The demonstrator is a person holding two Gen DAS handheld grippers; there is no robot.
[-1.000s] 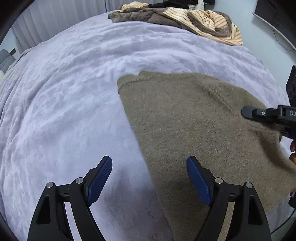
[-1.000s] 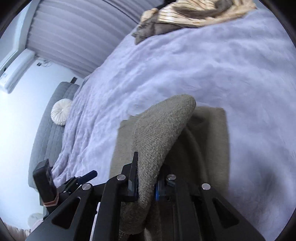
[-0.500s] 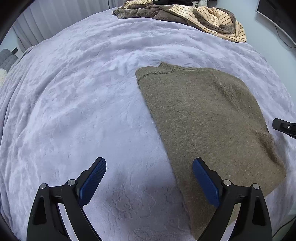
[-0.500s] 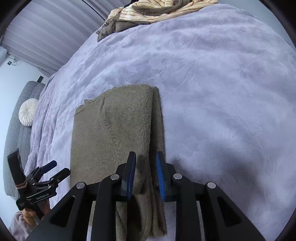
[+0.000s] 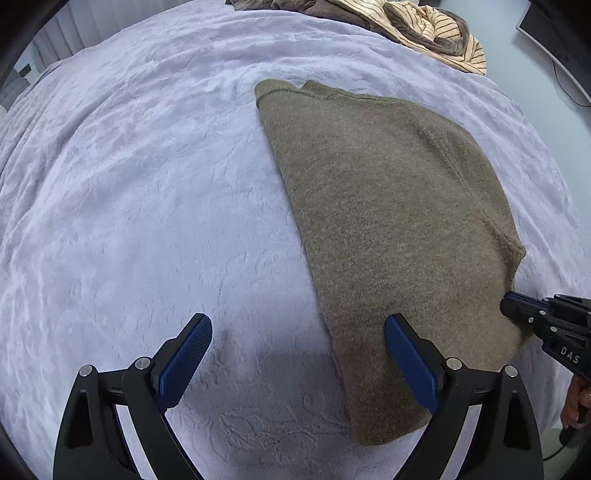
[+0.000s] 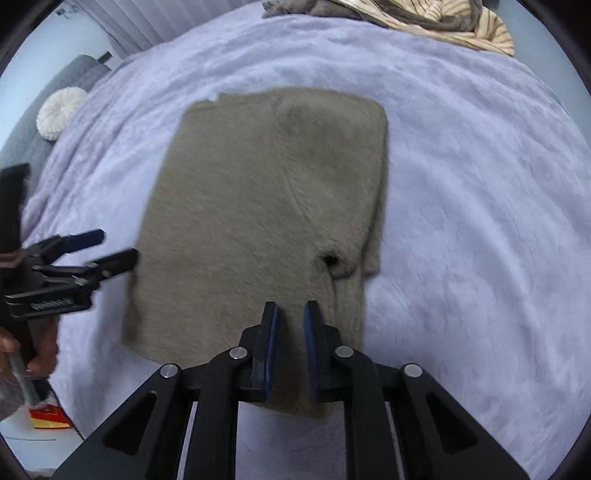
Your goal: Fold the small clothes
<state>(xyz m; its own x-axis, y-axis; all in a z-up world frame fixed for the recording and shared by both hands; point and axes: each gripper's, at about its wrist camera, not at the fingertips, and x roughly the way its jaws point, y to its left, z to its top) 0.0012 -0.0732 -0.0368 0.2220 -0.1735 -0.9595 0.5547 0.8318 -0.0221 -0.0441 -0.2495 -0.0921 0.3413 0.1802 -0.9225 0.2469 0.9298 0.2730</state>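
Bed: lilac plush blanket [image 5: 147,192], embossed, covers the whole surface.
Sweater: olive knit sweater [image 5: 388,229], folded, lies flat near the middle of the bed.
Far edge: heap of clothes [image 5: 424,26], brown and striped, well apart from the sweater.
Room: pleated curtain [image 6: 136,22], grey sofa [image 6: 66,85] with round white cushion [image 6: 59,110] beside the bed.
Left gripper [image 5: 297,363]: fingers spread wide, nothing held; one over blanket, one over the sweater's edge.
Right gripper [image 6: 290,332]: fingers drawn close, a narrow gap showing, nothing between them; above the sweater's near edge.
Unclear: right view motion-blurred; sweater's near hem hidden behind the fingers; red and yellow item [image 6: 50,419] at lower left cut off, unidentifiable.
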